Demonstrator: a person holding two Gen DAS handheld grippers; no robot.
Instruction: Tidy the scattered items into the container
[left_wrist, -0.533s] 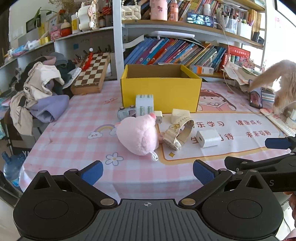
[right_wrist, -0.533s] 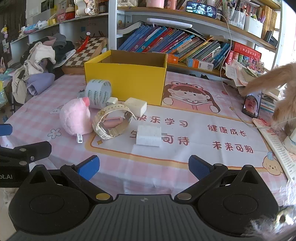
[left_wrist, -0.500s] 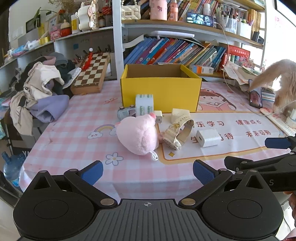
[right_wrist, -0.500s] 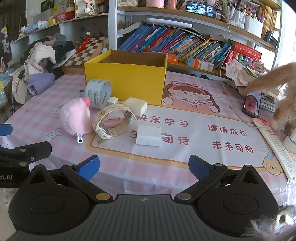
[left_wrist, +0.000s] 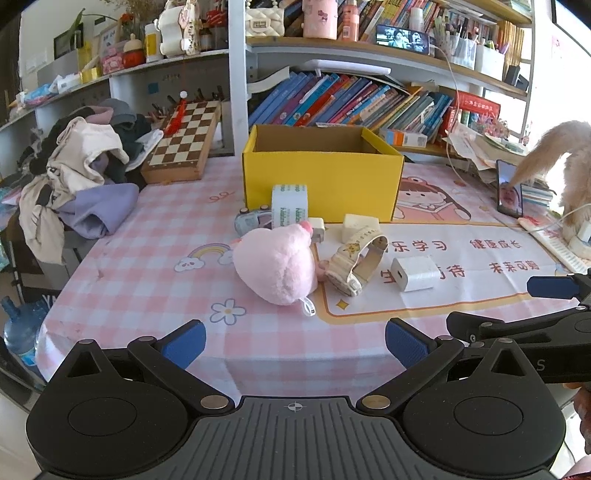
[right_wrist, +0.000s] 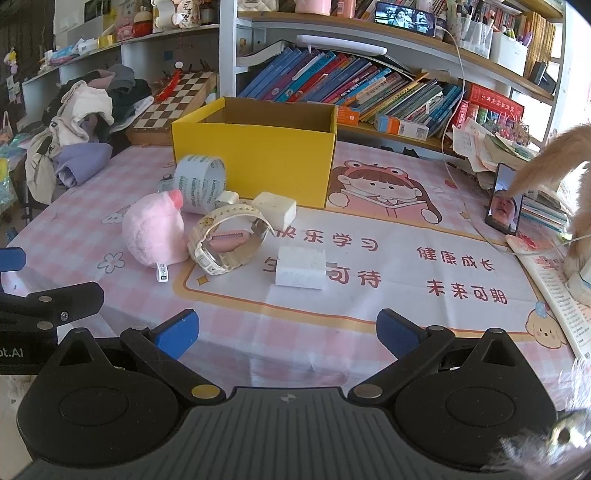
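Left gripper (left_wrist: 293, 341) at bottom centre of the left wrist view – jaws spread wide, nothing between them. Right gripper (right_wrist: 287, 332) likewise released, empty, at bottom centre of its view. Pink plush toy (left_wrist: 275, 266) above and slightly left of the left gripper, well apart, long axis running upper right to lower left. Cream wristwatch (right_wrist: 231, 238) on edge just right of it – band loop facing lower right. White charger block (right_wrist: 301, 267) above the right gripper. Yellow cardboard box (left_wrist: 321, 181) upper centre, open top.

place: home study | cues: bookshelf (left_wrist: 351, 99), clothes pile (left_wrist: 81, 177), chessboard (left_wrist: 184, 140), pink tablecloth (left_wrist: 147, 266)
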